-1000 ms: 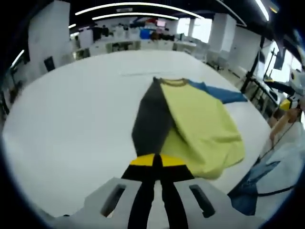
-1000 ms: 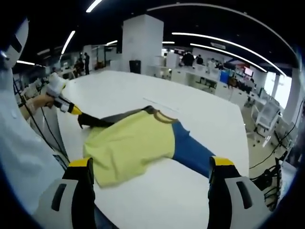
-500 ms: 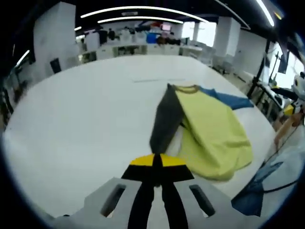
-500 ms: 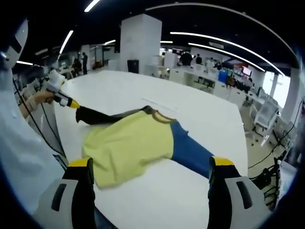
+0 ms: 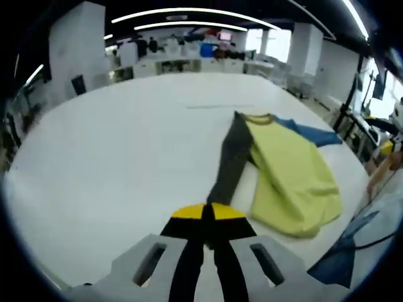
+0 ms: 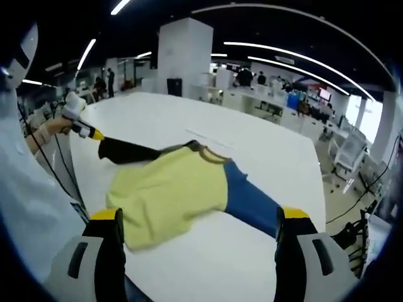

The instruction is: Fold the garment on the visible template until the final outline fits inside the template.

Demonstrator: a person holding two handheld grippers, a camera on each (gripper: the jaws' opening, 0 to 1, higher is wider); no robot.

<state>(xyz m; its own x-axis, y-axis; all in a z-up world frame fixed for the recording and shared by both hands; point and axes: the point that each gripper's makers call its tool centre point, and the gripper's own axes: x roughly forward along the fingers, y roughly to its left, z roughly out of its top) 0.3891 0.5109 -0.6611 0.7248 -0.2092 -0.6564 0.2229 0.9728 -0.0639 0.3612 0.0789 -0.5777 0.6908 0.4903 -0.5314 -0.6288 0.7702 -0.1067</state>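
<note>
Left hand-held gripper [image 5: 205, 217]: clenched on dark grey sleeve [image 5: 231, 162], drawn out straight | right hand-held gripper [image 6: 196, 223]: released, jaws wide apart above near counter edge | yellow cloth shirt with blue sleeve [image 6: 170, 192]: flat on white counter [image 6: 252, 154], mid-surface.

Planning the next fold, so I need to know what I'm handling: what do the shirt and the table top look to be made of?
The yellow shirt with one dark and one blue sleeve looks like soft matte knit fabric, probably cotton jersey: it drapes and wrinkles. The white table top looks smooth and hard, likely laminate, with a faint sheen.
</note>
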